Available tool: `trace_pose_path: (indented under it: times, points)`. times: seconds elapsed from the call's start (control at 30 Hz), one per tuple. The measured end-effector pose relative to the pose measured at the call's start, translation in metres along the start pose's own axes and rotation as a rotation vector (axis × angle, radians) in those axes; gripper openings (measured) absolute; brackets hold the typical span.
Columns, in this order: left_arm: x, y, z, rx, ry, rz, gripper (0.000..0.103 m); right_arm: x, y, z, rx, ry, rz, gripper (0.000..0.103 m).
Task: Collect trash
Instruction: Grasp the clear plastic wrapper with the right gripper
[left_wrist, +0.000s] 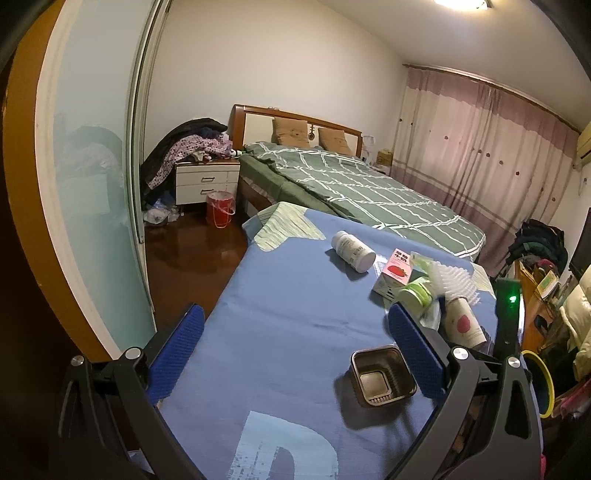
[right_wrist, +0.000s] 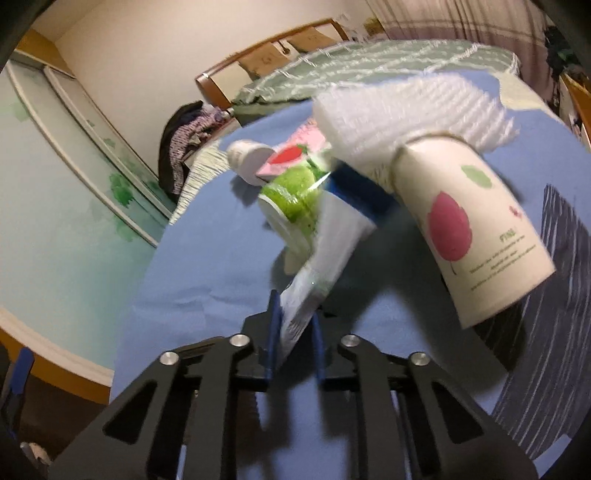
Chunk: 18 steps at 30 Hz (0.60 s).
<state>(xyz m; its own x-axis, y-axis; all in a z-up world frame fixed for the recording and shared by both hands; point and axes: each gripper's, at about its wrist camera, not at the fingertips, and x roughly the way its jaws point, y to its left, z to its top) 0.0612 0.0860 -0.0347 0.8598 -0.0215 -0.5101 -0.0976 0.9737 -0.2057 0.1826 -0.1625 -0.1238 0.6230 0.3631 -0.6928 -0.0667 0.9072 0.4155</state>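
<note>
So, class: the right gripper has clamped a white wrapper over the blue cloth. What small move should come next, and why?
Probably lift the right gripper straight up: its fingers are shut on the white wrapper, which hangs among the paper cup and green cup.

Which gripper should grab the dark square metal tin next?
Left. The left gripper is open and empty, and the dark square metal tin lies just inside its right finger. The right gripper is shut on a white and blue plastic wrapper, so it is busy.
</note>
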Motion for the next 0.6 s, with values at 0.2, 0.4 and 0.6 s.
trace_pose_path:
  times: [0.2, 0.4, 0.6]
  points:
    - [0.0, -0.008, -0.001, 0.013, 0.004, -0.008, 0.098, -0.021, 0.006, -0.003, -0.061, -0.04, 0.015, 0.008]
    - [0.003, -0.021, -0.004, 0.032, 0.016, -0.025, 0.098, -0.051, -0.01, -0.005, -0.064, -0.092, 0.034, 0.008]
    - [0.015, -0.043, -0.011, 0.071, 0.049, -0.049, 0.098, -0.103, -0.046, -0.004, -0.064, -0.201, -0.039, 0.008]
